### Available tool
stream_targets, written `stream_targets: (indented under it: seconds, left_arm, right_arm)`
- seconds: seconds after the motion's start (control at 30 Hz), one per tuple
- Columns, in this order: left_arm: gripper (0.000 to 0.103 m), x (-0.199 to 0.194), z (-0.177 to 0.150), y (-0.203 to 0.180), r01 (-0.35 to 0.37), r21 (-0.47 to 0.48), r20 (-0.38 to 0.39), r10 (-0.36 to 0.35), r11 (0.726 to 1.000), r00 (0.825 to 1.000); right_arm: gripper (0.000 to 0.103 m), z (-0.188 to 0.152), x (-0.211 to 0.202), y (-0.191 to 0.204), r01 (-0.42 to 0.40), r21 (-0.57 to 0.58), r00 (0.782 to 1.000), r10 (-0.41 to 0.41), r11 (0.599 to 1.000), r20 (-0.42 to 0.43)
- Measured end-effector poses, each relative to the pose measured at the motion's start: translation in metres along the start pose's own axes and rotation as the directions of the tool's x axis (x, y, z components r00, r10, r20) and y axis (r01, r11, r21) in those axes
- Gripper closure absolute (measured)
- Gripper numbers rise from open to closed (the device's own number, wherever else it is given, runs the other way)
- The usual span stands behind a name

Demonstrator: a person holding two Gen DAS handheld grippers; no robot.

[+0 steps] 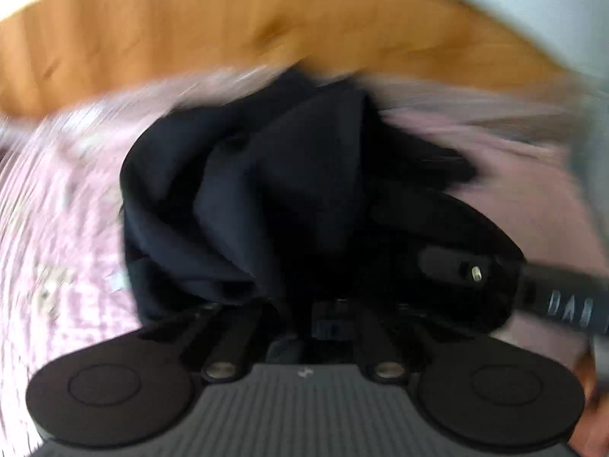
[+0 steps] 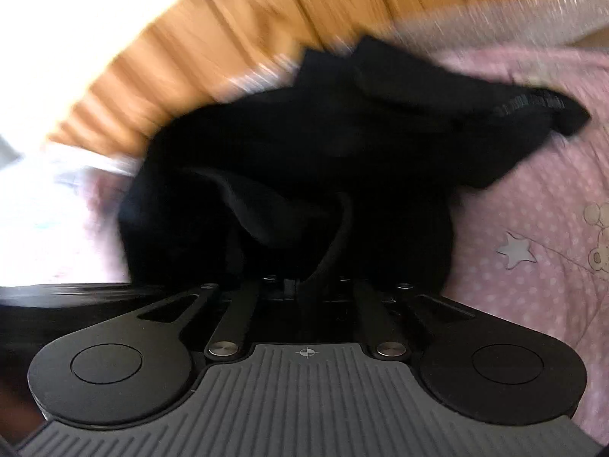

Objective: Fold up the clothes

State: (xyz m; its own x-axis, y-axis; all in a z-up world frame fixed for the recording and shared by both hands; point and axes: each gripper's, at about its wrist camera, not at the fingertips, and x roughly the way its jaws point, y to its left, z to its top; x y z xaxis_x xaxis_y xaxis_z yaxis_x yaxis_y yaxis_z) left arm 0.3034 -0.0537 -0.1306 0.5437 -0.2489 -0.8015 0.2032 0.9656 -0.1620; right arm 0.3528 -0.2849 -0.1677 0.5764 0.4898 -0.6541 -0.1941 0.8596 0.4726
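Pink star-print bedding [image 2: 533, 198] below a wooden headboard [image 2: 236, 38] carries the bunched black garment [image 2: 289, 160], pinched by both the left gripper [image 1: 304, 297] and right gripper [image 2: 300, 278], jaws closed; gripping several layers could fold it crooked.

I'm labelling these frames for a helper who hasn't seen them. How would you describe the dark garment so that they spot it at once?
Find the pink dotted bedspread in front of the wooden wall panelling. On it, just ahead of the gripper, lies the black garment, bunched in folds. It is the only dark fabric against the pale pink.
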Motion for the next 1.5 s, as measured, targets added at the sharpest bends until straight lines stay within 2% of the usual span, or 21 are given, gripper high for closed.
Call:
stream_targets:
  seconds: [0.1, 0.17, 0.23, 0.3, 0.37, 0.43, 0.5, 0.57, 0.63, 0.7, 0.77, 0.8, 0.83, 0.97, 1.07, 1.17, 1.23, 1.33, 1.4, 1.47, 1.5]
  left_arm:
    - [0.100, -0.048, -0.051, -0.029, 0.176, 0.090, -0.044, -0.172, 0.980, 0.984]
    - [0.099, -0.055, -0.090, -0.043, 0.198, 0.095, -0.134, -0.185, 0.976, 0.974]
    - [0.091, -0.056, -0.116, -0.044, 0.225, 0.086, -0.189, -0.206, 0.971, 0.960]
    - [0.076, -0.060, -0.119, -0.030, 0.181, 0.036, -0.177, -0.172, 0.983, 0.969]
    - [0.035, -0.068, -0.104, -0.003, 0.122, -0.037, -0.108, -0.125, 0.992, 0.986]
    - [0.017, -0.071, -0.084, 0.026, 0.050, -0.119, -0.038, -0.055, 0.992, 0.998]
    - [0.011, -0.061, -0.066, 0.047, -0.026, -0.189, -0.003, 0.026, 0.982, 1.000]
    - [0.010, -0.029, -0.052, 0.066, -0.094, -0.246, -0.032, 0.088, 0.965, 0.996]
    - [0.012, 0.010, -0.041, 0.081, -0.138, -0.300, -0.087, 0.117, 0.944, 0.989]
    - [0.031, 0.034, -0.035, 0.083, -0.130, -0.321, -0.105, 0.101, 0.938, 0.989]
    - [0.098, 0.041, -0.034, 0.074, -0.043, -0.311, -0.081, 0.019, 0.949, 0.997]
    - [0.097, 0.036, -0.035, 0.067, -0.034, -0.297, -0.073, 0.013, 0.954, 0.997]
    - [0.098, 0.023, -0.035, 0.062, -0.037, -0.274, -0.039, 0.028, 0.961, 0.999]
    - [0.098, -0.099, -0.036, 0.095, -0.002, -0.378, 0.210, 0.088, 0.926, 0.974]
    - [0.098, -0.209, -0.053, 0.128, -0.040, -0.466, 0.306, 0.204, 0.884, 0.930]
    - [0.097, -0.243, -0.110, 0.164, -0.228, -0.537, 0.131, 0.347, 0.812, 0.929]
    - [0.097, -0.224, -0.155, 0.178, -0.362, -0.520, -0.065, 0.387, 0.773, 0.920]
    - [0.085, -0.194, -0.200, 0.169, -0.385, -0.388, -0.229, 0.317, 0.837, 0.920]
    - [0.069, -0.202, -0.201, 0.162, -0.336, -0.387, -0.165, 0.294, 0.859, 0.941]
    - [0.023, -0.212, -0.191, 0.158, -0.286, -0.389, -0.071, 0.281, 0.876, 0.957]
    - [0.017, -0.219, -0.187, 0.161, -0.254, -0.398, -0.016, 0.270, 0.881, 0.963]
  right_arm:
    - [0.102, -0.030, -0.082, -0.005, -0.025, -0.035, 0.998, 0.028, 0.999, 0.063]
    - [0.102, -0.065, -0.115, -0.029, 0.098, -0.048, 0.995, -0.097, 0.994, 0.021]
    - [0.102, -0.103, -0.124, -0.065, 0.259, -0.034, 0.961, -0.261, 0.965, -0.087]
    - [0.100, -0.125, -0.131, -0.089, 0.359, 0.012, 0.923, -0.353, 0.933, -0.154]
    - [0.068, -0.117, -0.146, -0.092, 0.365, 0.062, 0.927, -0.357, 0.929, -0.116]
    - [0.044, -0.093, -0.160, -0.086, 0.411, 0.061, 0.911, -0.412, 0.909, 0.003]
    - [0.035, -0.062, -0.166, -0.080, 0.448, 0.089, 0.882, -0.456, 0.890, 0.117]
    - [0.021, -0.030, -0.151, -0.081, 0.417, 0.138, 0.884, -0.436, 0.899, 0.167]
    - [0.018, -0.004, -0.116, -0.077, 0.338, 0.136, 0.927, -0.354, 0.931, 0.126]
    - [0.017, 0.014, -0.076, -0.069, 0.240, 0.113, 0.968, -0.247, 0.964, 0.052]
    - [0.022, 0.014, -0.032, -0.052, 0.123, 0.062, 0.991, -0.119, 0.990, -0.052]
    - [0.037, 0.011, -0.012, -0.042, 0.076, 0.019, 0.992, -0.074, 0.997, -0.103]
    - [0.096, 0.006, 0.002, -0.034, 0.060, -0.036, 0.987, -0.065, 0.998, -0.146]
    - [0.103, 0.014, -0.040, -0.036, 0.170, -0.081, 0.985, -0.170, 0.982, 0.011]
    - [0.103, 0.024, -0.123, -0.057, 0.347, -0.035, 0.925, -0.336, 0.937, 0.178]
    - [0.103, 0.010, -0.174, -0.100, 0.592, 0.044, 0.787, -0.589, 0.805, 0.183]
    - [0.103, -0.018, -0.174, -0.145, 0.690, 0.092, 0.717, -0.696, 0.717, 0.042]
    - [0.096, -0.051, -0.175, -0.174, 0.701, 0.190, 0.710, -0.698, 0.688, -0.091]
    - [0.079, -0.064, -0.187, -0.168, 0.681, 0.237, 0.724, -0.686, 0.693, -0.076]
    - [0.040, -0.072, -0.198, -0.160, 0.652, 0.271, 0.744, -0.666, 0.708, -0.050]
    - [0.037, -0.068, -0.198, -0.152, 0.624, 0.262, 0.767, -0.642, 0.736, -0.024]
